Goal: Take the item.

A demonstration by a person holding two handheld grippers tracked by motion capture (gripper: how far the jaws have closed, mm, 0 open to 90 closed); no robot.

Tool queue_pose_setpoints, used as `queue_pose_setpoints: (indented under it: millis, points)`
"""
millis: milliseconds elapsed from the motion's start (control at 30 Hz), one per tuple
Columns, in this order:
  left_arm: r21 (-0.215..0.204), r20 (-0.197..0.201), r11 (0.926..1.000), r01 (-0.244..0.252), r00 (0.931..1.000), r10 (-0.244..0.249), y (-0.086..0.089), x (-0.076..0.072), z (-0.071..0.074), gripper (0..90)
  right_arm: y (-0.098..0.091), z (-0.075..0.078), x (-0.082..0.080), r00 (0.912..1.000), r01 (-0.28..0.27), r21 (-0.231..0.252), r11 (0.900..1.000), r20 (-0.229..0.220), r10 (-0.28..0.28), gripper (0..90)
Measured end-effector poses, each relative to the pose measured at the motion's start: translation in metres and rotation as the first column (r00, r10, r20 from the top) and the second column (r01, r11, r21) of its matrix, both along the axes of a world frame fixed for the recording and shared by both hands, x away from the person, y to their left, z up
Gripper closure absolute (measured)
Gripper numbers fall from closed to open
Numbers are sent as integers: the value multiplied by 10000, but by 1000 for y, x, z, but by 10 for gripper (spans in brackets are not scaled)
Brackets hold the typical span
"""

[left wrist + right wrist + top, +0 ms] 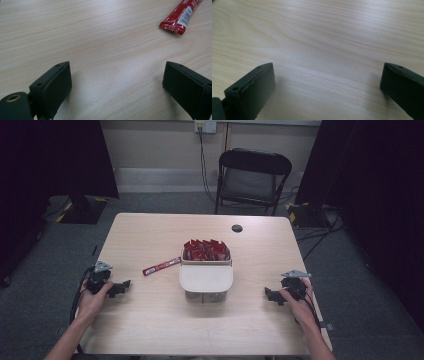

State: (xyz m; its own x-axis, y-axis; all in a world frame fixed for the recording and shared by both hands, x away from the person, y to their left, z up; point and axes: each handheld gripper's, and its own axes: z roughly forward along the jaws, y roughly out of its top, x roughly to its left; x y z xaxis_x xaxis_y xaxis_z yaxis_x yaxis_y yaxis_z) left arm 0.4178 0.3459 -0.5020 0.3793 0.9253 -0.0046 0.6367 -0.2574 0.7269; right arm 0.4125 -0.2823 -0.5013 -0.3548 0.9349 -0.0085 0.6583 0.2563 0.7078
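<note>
Both grippers rest wide apart and empty: left gripper (121,286), right gripper (270,296). Likely opening step — loose red sachet (161,266) lies just left of the sachet box (206,279); left must reach.

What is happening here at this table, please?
A person sits at a wooden table with a two-jaw gripper in each hand. The left gripper and the right gripper both rest low near the table's sides, jaws open and holding nothing. In the middle stands a box filled with red sachets. One red sachet stick lies loose on the table to the left of the box, nearer the left gripper. Nothing is being handled right now.
</note>
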Motion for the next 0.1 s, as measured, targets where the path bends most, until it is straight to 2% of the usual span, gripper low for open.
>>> queue_pose_setpoints:
  millis: [100]
  points:
    - [-6,2,10000,-8,10000,8,0,0,0,72,0,0,0,10000,1,0,10000,0,-1,0]
